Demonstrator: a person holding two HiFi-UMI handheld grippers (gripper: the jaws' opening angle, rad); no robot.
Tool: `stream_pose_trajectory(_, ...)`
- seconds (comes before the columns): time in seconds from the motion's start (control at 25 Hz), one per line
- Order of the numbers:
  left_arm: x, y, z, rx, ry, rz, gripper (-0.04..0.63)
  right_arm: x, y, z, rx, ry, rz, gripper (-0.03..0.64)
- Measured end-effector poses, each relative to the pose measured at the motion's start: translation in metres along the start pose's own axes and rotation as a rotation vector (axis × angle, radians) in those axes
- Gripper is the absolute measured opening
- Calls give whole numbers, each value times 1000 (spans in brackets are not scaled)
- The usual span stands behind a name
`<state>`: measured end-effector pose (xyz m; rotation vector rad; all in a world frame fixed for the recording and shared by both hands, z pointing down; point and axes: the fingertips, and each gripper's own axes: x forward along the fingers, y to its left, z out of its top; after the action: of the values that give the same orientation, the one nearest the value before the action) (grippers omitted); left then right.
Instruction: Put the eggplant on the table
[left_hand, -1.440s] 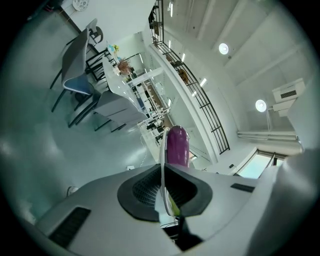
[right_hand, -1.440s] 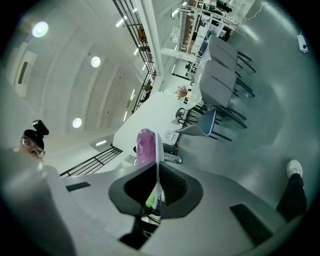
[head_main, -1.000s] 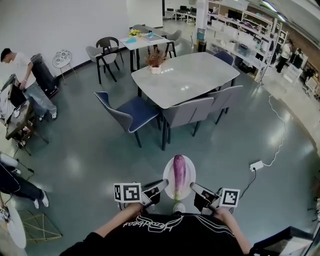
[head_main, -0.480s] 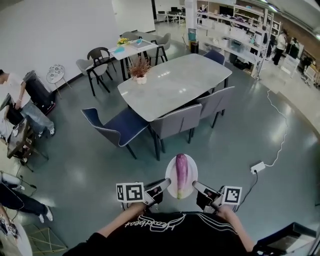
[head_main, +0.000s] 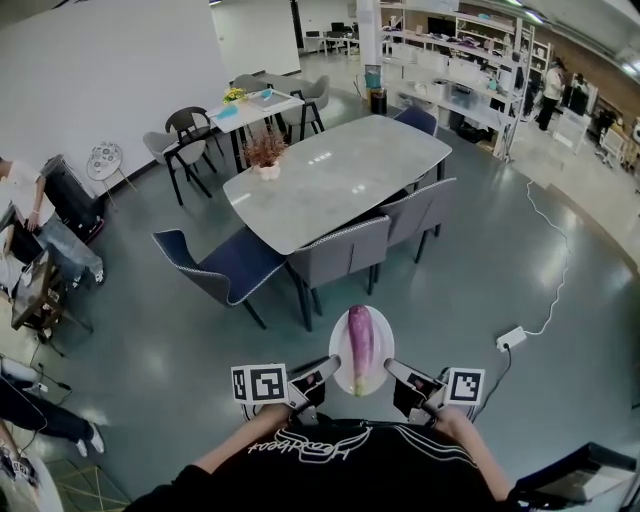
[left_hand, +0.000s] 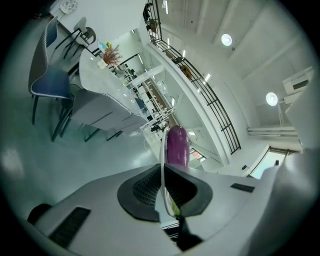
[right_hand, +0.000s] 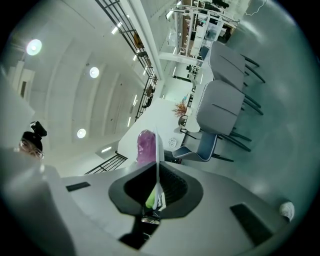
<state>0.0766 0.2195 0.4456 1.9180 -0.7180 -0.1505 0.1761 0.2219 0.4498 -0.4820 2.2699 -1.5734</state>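
Eggplant, purple, lying lengthwise on white plate, held in the air above grey floor, near but short of long pale worktop. Left gripper: fingers narrow, clamped on plate's left rim. Right gripper: fingers narrow, clamped on plate's right rim. Grey and blue chairs round worktop; potted plant on its far left end.
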Motion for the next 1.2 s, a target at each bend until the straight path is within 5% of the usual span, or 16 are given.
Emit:
stream_pose_trajectory(0.64, 52, 12, 31, 8, 69, -27, 26, 1, -24, 49, 15, -83, -19, 18)
stream_pose_trajectory(1.2, 131, 75, 155, -24, 138, -51, 26, 80, -87, 163, 41, -135, -55, 18)
